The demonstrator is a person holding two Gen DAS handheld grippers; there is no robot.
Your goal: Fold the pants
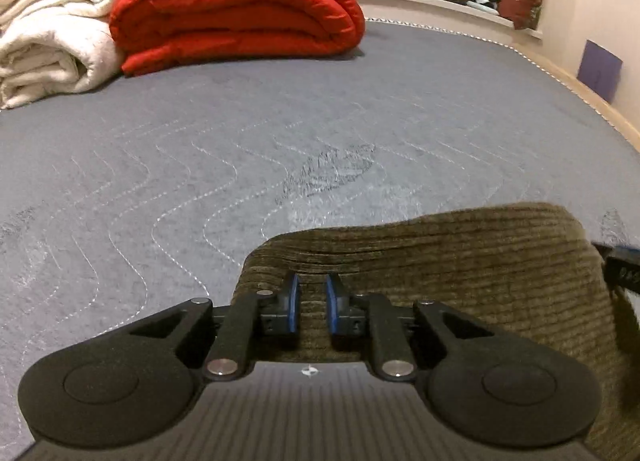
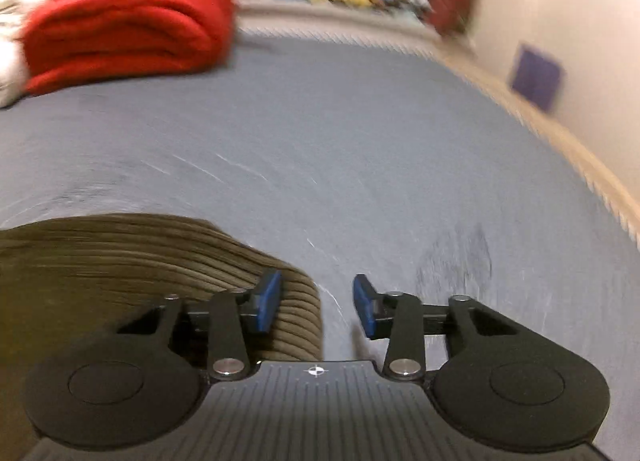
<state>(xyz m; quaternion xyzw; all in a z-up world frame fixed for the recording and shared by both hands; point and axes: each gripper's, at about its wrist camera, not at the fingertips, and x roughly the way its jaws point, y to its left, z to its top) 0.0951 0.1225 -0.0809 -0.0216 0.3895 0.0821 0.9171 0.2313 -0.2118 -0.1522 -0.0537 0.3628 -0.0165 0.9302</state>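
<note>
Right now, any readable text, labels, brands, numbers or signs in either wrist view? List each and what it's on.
No legible text in either view.
Crosshair mark on the gripper body: a symbol only, no letters.
Pale marks on the black part at the left wrist view's right edge: too blurred to read.
Purple square on the wall: blank.
Pants: no label showing.
</note>
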